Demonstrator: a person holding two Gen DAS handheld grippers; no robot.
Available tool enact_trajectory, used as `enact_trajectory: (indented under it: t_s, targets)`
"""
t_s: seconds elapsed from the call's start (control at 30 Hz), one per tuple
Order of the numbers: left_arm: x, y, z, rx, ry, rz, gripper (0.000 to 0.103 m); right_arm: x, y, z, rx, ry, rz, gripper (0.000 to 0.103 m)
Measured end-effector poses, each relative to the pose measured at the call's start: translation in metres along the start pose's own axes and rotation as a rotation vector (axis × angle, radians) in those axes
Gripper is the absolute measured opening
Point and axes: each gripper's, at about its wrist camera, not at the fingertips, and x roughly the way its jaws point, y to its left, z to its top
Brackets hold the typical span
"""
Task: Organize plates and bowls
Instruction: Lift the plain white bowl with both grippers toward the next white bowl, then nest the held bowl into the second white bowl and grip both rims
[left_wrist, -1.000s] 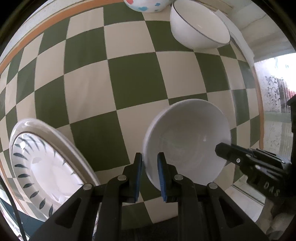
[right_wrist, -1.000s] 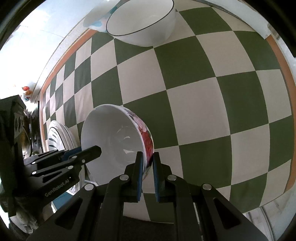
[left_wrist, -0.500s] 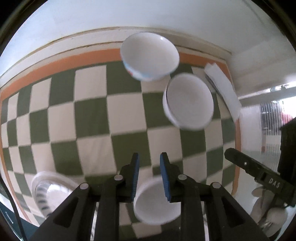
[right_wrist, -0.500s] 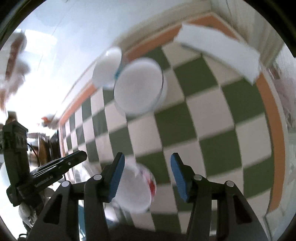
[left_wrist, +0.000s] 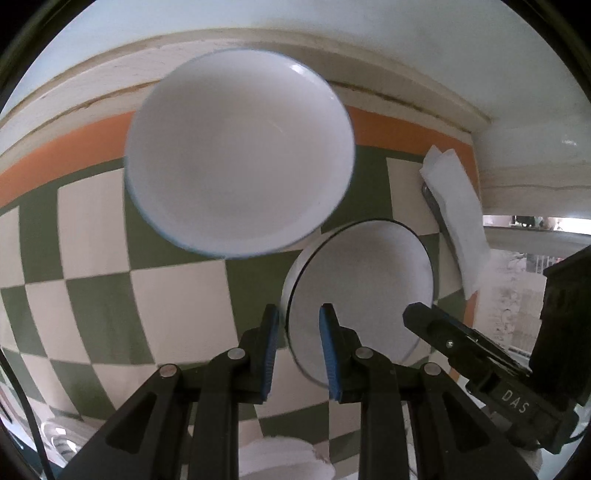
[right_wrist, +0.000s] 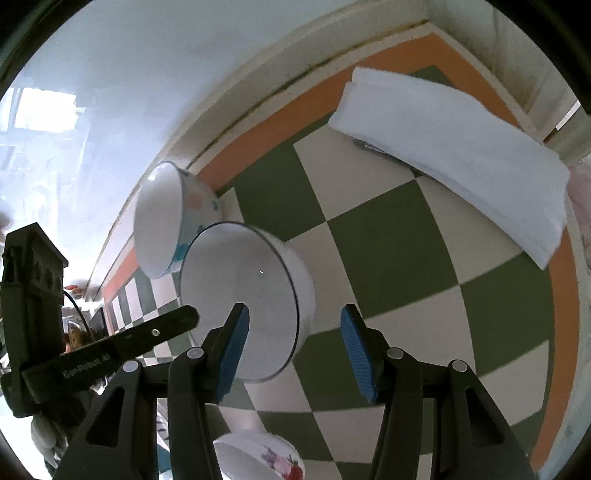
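Note:
A white bowl with a thin dark rim (left_wrist: 369, 280) (right_wrist: 240, 295) stands on the checked tablecloth. My left gripper (left_wrist: 298, 312) hangs over its left rim, pads a little apart and not touching it. My right gripper (right_wrist: 294, 308) is open wide above its right rim, which shows between the pads without touching them. Behind it, near the wall, stands a blue-rimmed bowl with pastel spots (left_wrist: 240, 155) (right_wrist: 166, 221). A flower-patterned bowl (right_wrist: 266, 458) (left_wrist: 284, 458) sits on the table behind both grippers, held by neither.
A folded white cloth (right_wrist: 454, 155) (left_wrist: 454, 218) lies at the back right by the orange border of the cloth (right_wrist: 561, 332). The wall ledge (left_wrist: 92, 85) runs close behind the bowls. Checked squares lie bare right of the dark-rimmed bowl.
Both grippers let go of the flower-patterned bowl and moved toward the wall, over the dark-rimmed bowl. The right jaws opened wide; the left ones parted slightly.

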Motion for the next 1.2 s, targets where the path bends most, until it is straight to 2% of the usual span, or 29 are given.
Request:
enact_trajectory:
  t_s: [0.07, 0.13, 0.37, 0.63, 0.87, 1.2]
  targets:
    - [0.003, -0.003, 0.002, 0.018, -0.016, 0.017, 0.019, 0.008, 0.000, 0.004, 0.002, 0.009, -0.007, 0.042]
    - [0.005, -0.004, 0.003, 0.029, -0.027, 0.031, 0.016, 0.015, 0.000, 0.006, -0.001, 0.023, -0.026, 0.013]
    - [0.005, -0.002, 0.005, 0.040, -0.036, 0.033, 0.015, 0.021, 0.006, 0.009, -0.025, 0.006, -0.069, 0.011]
    - [-0.016, -0.012, -0.011, 0.091, -0.080, 0.035, 0.015, 0.009, 0.017, -0.017, -0.033, -0.002, -0.072, 0.009]
    - [-0.047, -0.015, -0.047, 0.132, -0.107, 0.012, 0.015, -0.022, 0.032, -0.049, -0.055, -0.029, -0.062, 0.009]
    - [-0.074, -0.007, -0.122, 0.166, -0.108, -0.007, 0.015, -0.063, 0.051, -0.132, -0.105, -0.028, -0.051, 0.010]
